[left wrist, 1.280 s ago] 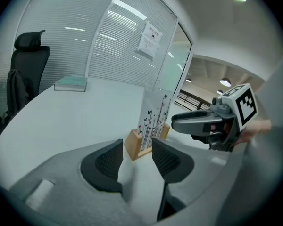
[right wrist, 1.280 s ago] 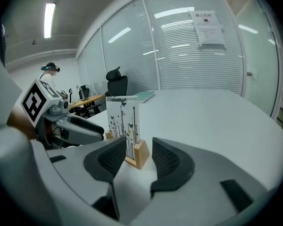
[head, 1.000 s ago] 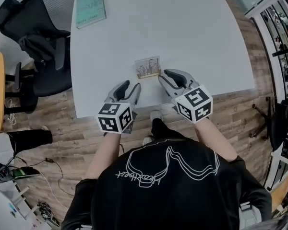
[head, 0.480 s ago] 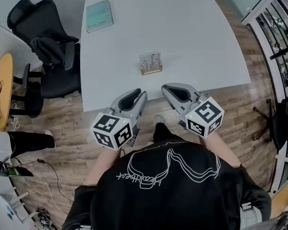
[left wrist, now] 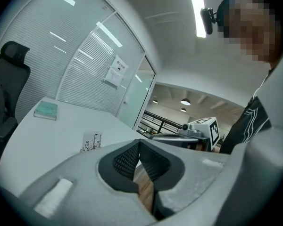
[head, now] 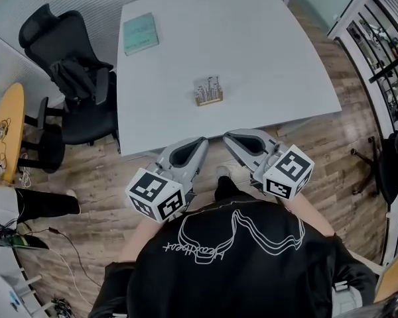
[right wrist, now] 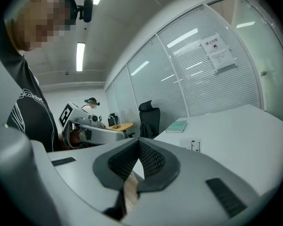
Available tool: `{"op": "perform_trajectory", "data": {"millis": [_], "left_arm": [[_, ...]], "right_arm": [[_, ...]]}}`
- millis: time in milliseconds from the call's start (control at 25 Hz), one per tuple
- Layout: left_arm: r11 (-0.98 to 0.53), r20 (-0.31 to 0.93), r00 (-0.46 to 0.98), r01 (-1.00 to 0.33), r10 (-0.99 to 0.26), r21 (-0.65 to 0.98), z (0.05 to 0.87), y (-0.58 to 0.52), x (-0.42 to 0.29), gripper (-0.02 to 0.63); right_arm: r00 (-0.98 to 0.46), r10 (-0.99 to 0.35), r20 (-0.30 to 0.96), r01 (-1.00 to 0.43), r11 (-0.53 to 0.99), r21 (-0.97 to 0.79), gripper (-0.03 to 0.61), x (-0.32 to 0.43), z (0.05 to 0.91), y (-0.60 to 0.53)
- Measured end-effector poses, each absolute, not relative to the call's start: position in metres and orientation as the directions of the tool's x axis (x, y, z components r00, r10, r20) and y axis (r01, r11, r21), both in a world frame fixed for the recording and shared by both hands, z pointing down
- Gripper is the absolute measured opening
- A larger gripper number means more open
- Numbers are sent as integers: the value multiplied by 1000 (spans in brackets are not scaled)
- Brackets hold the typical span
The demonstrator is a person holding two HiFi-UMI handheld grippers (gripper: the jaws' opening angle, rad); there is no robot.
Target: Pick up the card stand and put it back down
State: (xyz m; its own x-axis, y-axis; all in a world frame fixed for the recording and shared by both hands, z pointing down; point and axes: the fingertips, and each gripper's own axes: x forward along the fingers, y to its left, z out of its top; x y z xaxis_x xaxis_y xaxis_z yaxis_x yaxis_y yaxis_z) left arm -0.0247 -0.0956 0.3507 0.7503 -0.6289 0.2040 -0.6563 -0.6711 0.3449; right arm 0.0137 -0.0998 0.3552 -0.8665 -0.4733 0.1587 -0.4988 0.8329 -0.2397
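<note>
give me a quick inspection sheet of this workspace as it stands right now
surface: white table, mostly bare
job's things: card stand upright near the table's middle, held by neither gripper
clutter: teal book at the table's far left corner
grippers: left gripper and right gripper both shut and empty, held off the table's near edge above the floor; the left's jaws have just closed with nothing between them
cables: loose cable on the wood floor at lower left
surroundings: black office chair at the table's left, shelving at right, round wooden table at far left
</note>
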Motion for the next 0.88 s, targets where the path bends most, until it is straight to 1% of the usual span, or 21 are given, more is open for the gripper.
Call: {"op": "perform_trajectory", "data": {"millis": [120, 280, 520, 880], "left_arm": [[-680, 200, 751, -657, -629, 325, 348, -89, -24, 14], [-681, 203, 745, -664, -635, 308, 346, -83, -26, 14], [-669, 221, 734, -677, -642, 306, 348, -78, -28, 14], [-670, 212, 728, -684, -652, 287, 339, -67, -28, 14]], "right_arm": [[-865, -479, 151, -502, 830, -243, 8, 12, 355, -94], [-860, -486, 158, -509, 839, -191, 7, 9, 352, -87], [-850, -500, 168, -525, 830, -188, 8, 10, 353, -82], [-848, -505, 158, -528, 828, -188, 8, 11, 349, -72]]}}
